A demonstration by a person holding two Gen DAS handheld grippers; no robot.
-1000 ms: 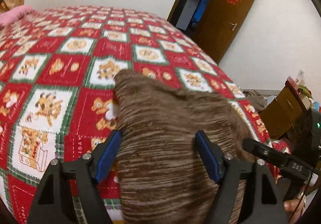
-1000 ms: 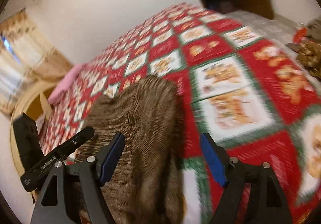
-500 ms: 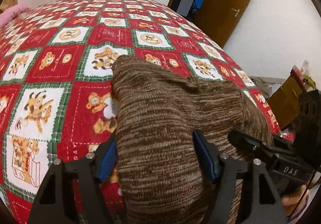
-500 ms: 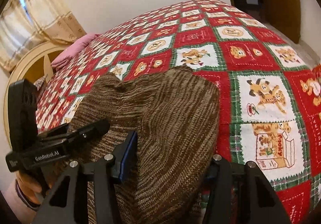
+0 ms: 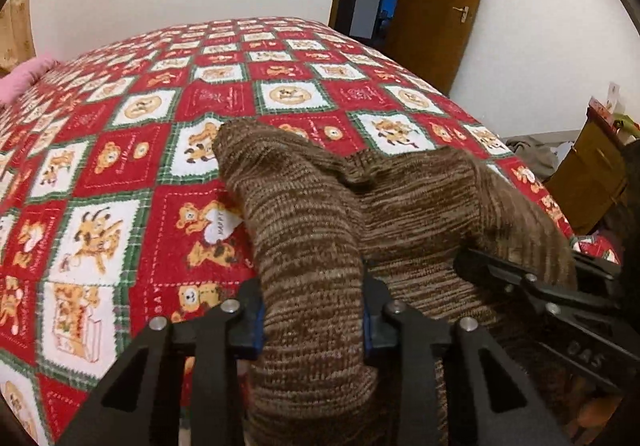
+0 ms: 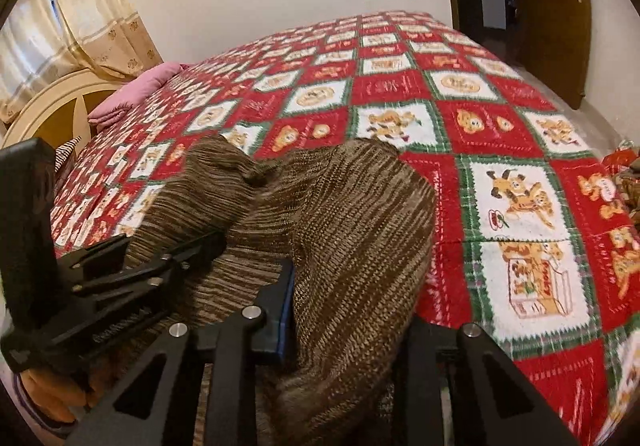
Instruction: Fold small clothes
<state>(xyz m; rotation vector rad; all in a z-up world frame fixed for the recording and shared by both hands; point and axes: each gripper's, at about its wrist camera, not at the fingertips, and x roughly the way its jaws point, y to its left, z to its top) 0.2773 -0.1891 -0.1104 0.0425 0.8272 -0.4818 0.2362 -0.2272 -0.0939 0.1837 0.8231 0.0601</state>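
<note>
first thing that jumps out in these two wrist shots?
The loud red, white and green bear-print bedspread fills both views. A brown striped knit garment lies bunched at its near edge, running up between the fingers of both grippers. The left gripper and right gripper are closing, each on its own fold of the knit.

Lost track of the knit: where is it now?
The brown knit lies at the bedspread's near edge in both views, its near corners between each gripper's closing jaws.
</note>
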